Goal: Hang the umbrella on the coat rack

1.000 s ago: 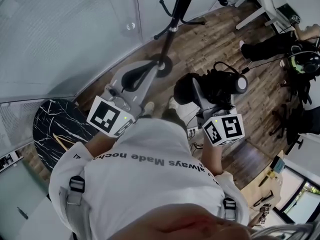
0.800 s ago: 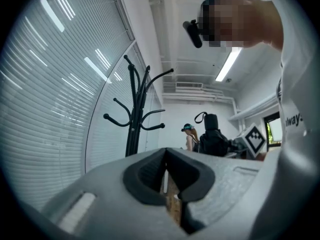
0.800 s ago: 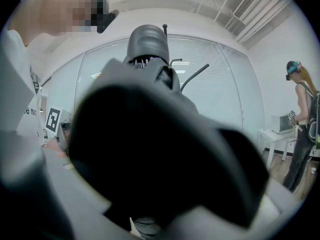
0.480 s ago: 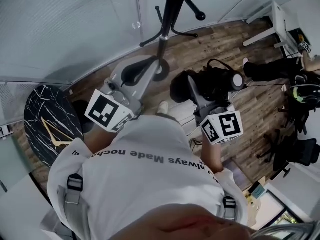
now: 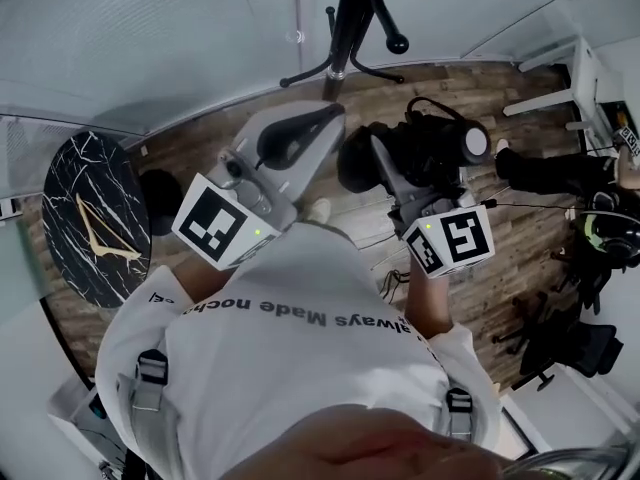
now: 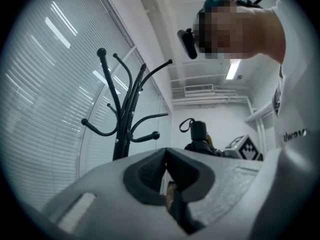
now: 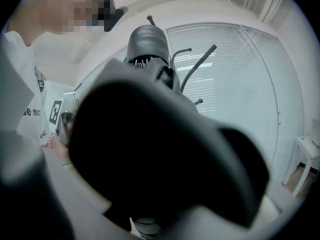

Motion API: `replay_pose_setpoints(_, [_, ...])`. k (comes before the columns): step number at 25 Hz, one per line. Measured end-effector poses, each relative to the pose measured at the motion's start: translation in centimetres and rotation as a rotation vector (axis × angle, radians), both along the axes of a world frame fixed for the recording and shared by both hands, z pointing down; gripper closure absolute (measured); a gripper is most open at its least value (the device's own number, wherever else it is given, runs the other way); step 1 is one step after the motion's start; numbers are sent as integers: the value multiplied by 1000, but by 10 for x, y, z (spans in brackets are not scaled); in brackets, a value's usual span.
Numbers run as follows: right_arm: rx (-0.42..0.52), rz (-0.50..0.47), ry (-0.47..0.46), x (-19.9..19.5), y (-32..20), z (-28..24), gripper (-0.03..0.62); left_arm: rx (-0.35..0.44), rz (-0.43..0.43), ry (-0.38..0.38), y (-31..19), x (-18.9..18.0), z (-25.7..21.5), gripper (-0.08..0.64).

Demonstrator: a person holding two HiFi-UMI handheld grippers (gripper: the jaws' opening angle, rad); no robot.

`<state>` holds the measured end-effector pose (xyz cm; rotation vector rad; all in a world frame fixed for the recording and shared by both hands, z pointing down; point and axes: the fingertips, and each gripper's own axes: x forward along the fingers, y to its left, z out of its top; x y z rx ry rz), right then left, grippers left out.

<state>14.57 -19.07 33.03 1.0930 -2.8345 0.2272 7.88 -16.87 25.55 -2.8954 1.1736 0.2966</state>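
Note:
The black coat rack (image 5: 345,23) stands just ahead by the blinds; in the left gripper view the coat rack (image 6: 121,116) shows curved, knob-tipped hooks. A folded black umbrella (image 5: 425,153), pale cap at one end, lies crosswise in my right gripper (image 5: 398,165), whose jaws are shut on it. In the right gripper view the umbrella (image 7: 147,44) fills the space between the jaws, with the rack's hooks (image 7: 200,64) behind. My left gripper (image 5: 326,118) hangs left of the umbrella, its jaws together and empty; the left gripper (image 6: 166,155) points at the rack.
A round black marble table (image 5: 90,218) sits at the left on the wooden floor (image 5: 470,88). Window blinds (image 5: 150,38) curve behind the rack. At the right are a white desk (image 5: 570,68), a person's legs (image 5: 550,173) and a dark chair (image 5: 570,348).
Both grippers have moved toward the coat rack, the right one still carrying the umbrella. The rack now sits nearer, straight ahead, and the marble table has slid to the left.

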Motion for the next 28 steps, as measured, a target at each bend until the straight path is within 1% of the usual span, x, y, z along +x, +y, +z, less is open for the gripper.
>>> replay_pose_setpoints(6, [4, -38, 22, -22, -28, -6, 318, 78, 29, 20, -19, 0, -36, 557])
replay_pose_setpoints(12, [-14, -32, 21, -35, -46, -6, 318, 150, 36, 16, -42, -6, -59, 555])
replay_pose_setpoints(14, [-22, -24, 30, -33, -52, -2, 318, 152, 28, 20, -53, -7, -59, 557])
replay_pose_setpoints(18, [-59, 0, 51, -26, -59, 10, 318, 130, 29, 22, -69, -3, -53, 557])
replay_pose_setpoints(28, [-120, 39, 93, -14, -61, 40, 318, 111, 56, -1, -81, 12, -45, 555])
